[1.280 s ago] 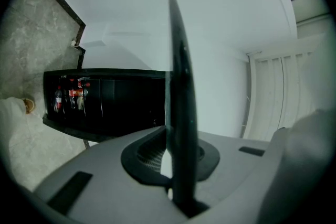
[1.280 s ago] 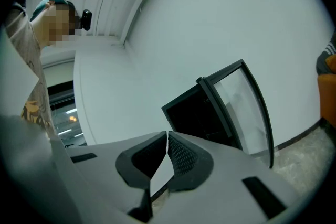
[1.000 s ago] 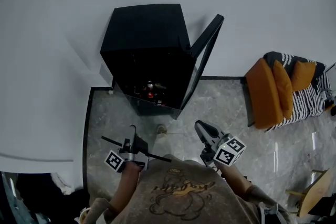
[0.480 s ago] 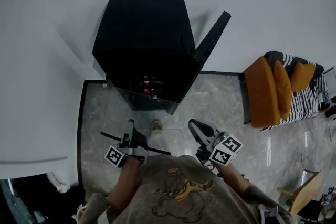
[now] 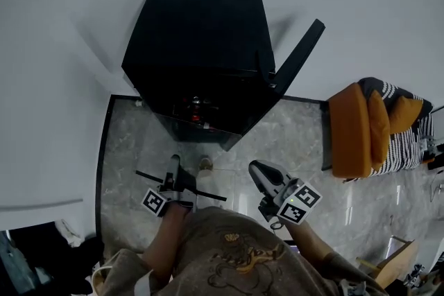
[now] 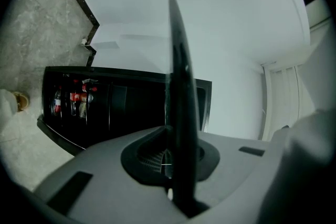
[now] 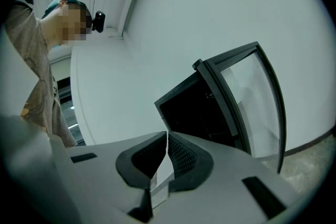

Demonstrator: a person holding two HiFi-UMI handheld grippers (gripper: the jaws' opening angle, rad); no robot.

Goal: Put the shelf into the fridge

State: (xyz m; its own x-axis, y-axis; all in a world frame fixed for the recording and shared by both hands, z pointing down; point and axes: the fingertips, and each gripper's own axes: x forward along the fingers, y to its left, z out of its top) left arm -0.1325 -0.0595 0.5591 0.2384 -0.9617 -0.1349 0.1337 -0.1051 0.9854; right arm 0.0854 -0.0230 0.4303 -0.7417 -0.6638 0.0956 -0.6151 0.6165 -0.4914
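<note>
A black fridge (image 5: 198,52) stands against the white wall with its glass door (image 5: 297,59) swung open to the right. Bottles and cans (image 5: 196,107) show low inside it. My left gripper (image 5: 175,173) is shut on a thin dark shelf (image 5: 208,194), held edge-on and level above the floor in front of the fridge. In the left gripper view the shelf (image 6: 181,102) is a dark strip between the jaws, with the fridge (image 6: 126,107) beyond. My right gripper (image 5: 258,172) is shut and holds nothing; its view looks at the open fridge (image 7: 202,113) and its door (image 7: 252,97).
An orange chair (image 5: 357,132) with a striped cushion (image 5: 399,142) stands to the right on the grey marble floor (image 5: 132,149). A dark baseboard (image 5: 104,149) edges the floor at the left. The person's shoe (image 5: 205,164) is just ahead of the grippers.
The fridge now looks larger and nearer in the head view and its door sits further right. Both grippers keep their places, the left still shut on the shelf.
</note>
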